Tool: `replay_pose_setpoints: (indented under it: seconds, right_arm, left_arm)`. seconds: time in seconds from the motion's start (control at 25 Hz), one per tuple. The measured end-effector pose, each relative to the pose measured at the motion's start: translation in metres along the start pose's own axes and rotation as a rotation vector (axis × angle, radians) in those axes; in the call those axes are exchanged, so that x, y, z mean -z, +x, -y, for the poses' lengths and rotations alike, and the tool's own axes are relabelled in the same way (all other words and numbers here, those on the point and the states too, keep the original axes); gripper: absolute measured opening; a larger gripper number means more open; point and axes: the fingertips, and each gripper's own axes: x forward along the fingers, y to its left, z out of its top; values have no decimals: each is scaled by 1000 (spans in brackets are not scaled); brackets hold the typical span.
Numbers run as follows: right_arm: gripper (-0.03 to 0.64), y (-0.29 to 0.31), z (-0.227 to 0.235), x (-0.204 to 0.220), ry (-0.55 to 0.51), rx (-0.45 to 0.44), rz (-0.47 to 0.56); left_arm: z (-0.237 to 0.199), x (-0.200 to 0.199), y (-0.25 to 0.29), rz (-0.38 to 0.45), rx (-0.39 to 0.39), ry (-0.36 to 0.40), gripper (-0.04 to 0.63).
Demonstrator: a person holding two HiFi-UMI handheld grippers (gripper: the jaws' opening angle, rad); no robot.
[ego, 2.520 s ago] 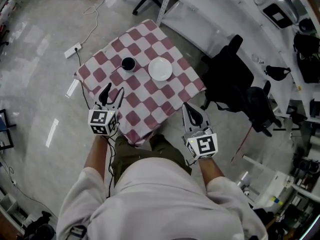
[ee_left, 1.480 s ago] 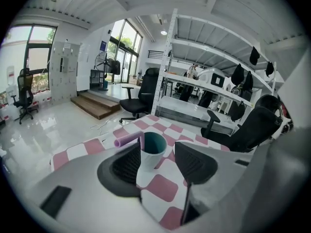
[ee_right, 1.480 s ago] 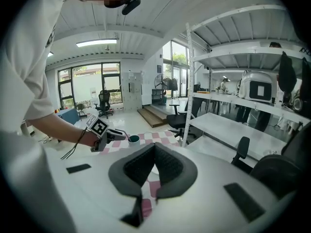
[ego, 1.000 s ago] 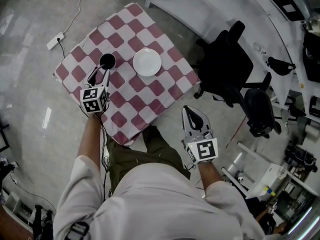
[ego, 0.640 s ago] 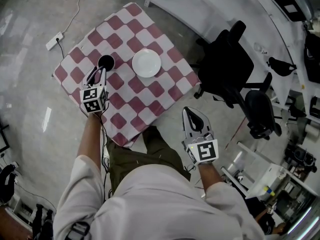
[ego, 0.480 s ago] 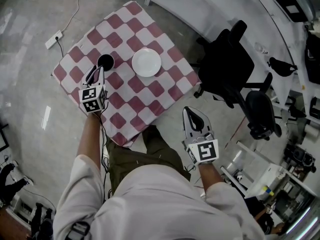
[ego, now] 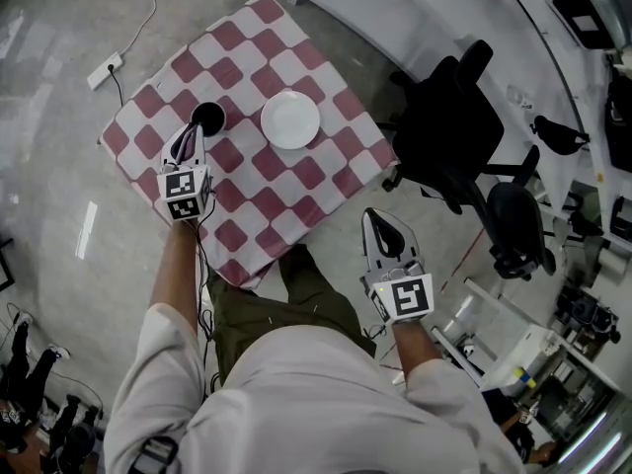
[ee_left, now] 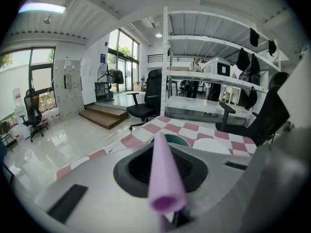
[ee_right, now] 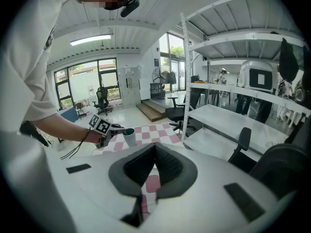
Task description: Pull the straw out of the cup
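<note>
A dark cup (ego: 208,117) stands on the red-and-white checked tablecloth (ego: 247,200) at its left side. My left gripper (ego: 195,133) reaches up to the cup's near rim. Its jaws have just been closing and are shut on a lilac straw (ee_left: 163,174), which runs up between them toward the cup's teal rim (ee_left: 176,140). In the right gripper view the white-sided cup (ee_right: 129,136) sits right at the left gripper's tips. My right gripper (ego: 379,218) hangs shut and empty off the table's near right edge.
A white plate (ego: 290,119) lies to the right of the cup. A black office chair (ego: 449,126) stands close to the table's right side, with a white shelf unit (ego: 415,8) behind it. A power strip (ego: 106,70) and cable lie on the floor at the left.
The left gripper reached the cup and its jaws closed, narrowing from wide open to a tight grip on the straw. The right gripper stayed where it was.
</note>
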Motion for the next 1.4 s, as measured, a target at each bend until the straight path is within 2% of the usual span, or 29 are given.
replay_pose_setpoints:
  seconds: [0.36,0.84,1.4]
  right_arm:
    - [3,-2,-4,-3,-9,-7,13]
    - [3,-4,-21,-20,-26,-29,58]
    - [3,-9,-48,-53,-47,-54,142]
  left_arm:
    - [-1,-2,-7,9,0,-5,36]
    - [4,-34,-36,59,37,3,35]
    - [9,-83,-96,120,100,11,35]
